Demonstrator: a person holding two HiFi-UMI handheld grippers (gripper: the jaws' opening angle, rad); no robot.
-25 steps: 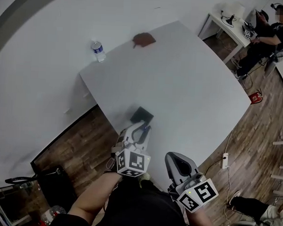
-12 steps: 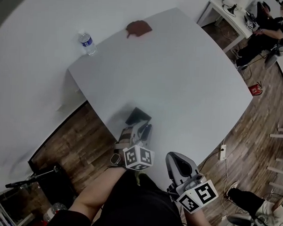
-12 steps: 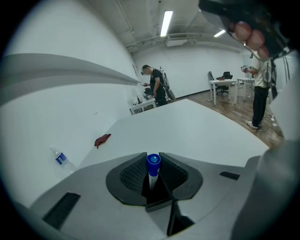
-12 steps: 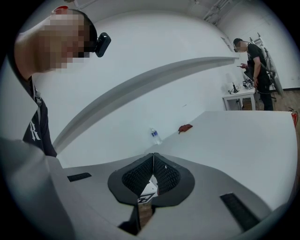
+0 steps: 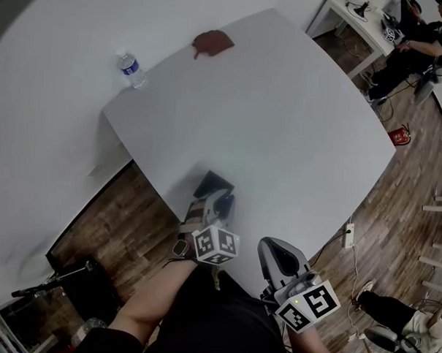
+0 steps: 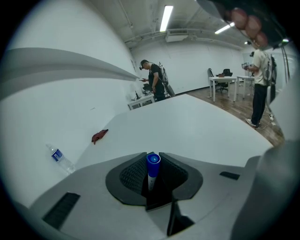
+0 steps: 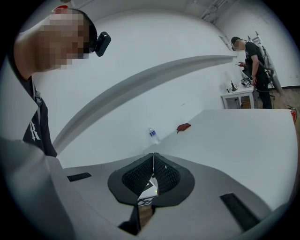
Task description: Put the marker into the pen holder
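The left gripper point(image 5: 218, 205) is clamping the blue-capped marker point(image 6: 153, 165) at lower centre of the head view, just below the dark pen holder point(image 5: 212, 185). The right gripper point(image 5: 276, 256) is hanging lower right with its jaws together.

A large white worktop point(image 5: 296, 131) is set against a white wall point(image 5: 50, 69), across which a grey band point(image 7: 140, 83) is run. The floor point(image 5: 124, 223) is laid in dark wood planks, and a power strip point(image 5: 348, 235) is seen on it. A small white desk point(image 5: 343, 22) is placed beyond the worktop. The room is lit by ceiling strip lights point(image 6: 165, 18).
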